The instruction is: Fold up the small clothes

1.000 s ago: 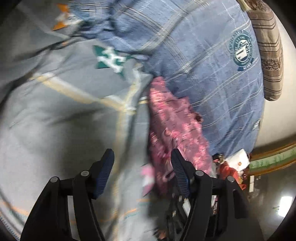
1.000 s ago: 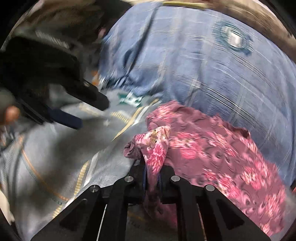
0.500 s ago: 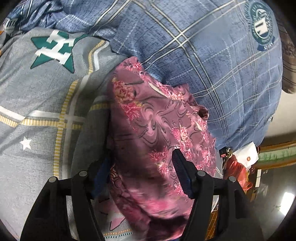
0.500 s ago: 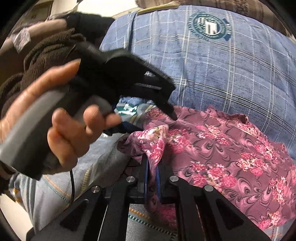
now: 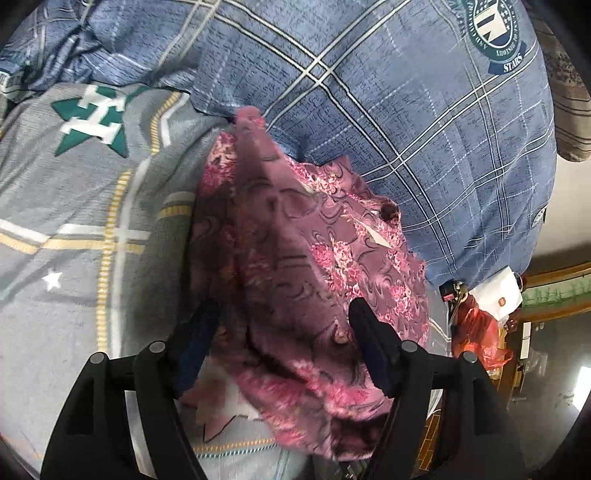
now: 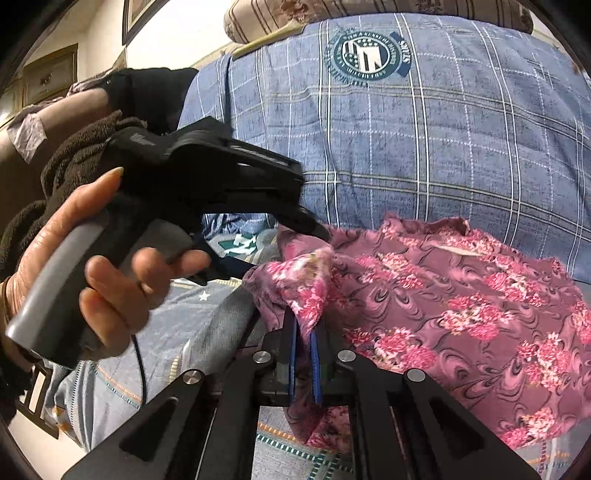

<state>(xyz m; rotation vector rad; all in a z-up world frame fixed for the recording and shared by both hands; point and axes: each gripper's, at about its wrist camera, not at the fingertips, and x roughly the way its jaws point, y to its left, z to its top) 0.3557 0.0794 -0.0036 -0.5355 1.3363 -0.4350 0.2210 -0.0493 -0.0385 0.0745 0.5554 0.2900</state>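
A small purple garment with pink flowers [image 5: 295,258] lies crumpled on the bed. My left gripper [image 5: 284,332] is open, its jaws straddling the near part of the cloth. My right gripper [image 6: 304,332] is shut on a bunched edge of the same garment [image 6: 461,295] and holds it raised. In the right wrist view the left gripper [image 6: 314,230] comes in from the left in the person's hand, its fingertips [image 6: 317,232] touching the cloth's upper edge.
A blue plaid quilt with a round crest [image 5: 424,122] covers the far side of the bed. A grey sheet with a green star [image 5: 74,184] lies to the left. A striped pillow [image 6: 332,14] is behind. Clutter and a red bag [image 5: 480,332] sit past the bed's right edge.
My left gripper moved from the grey sheet over onto the floral garment, still open. My right gripper kept its hold on the cloth's edge and lifted it slightly.
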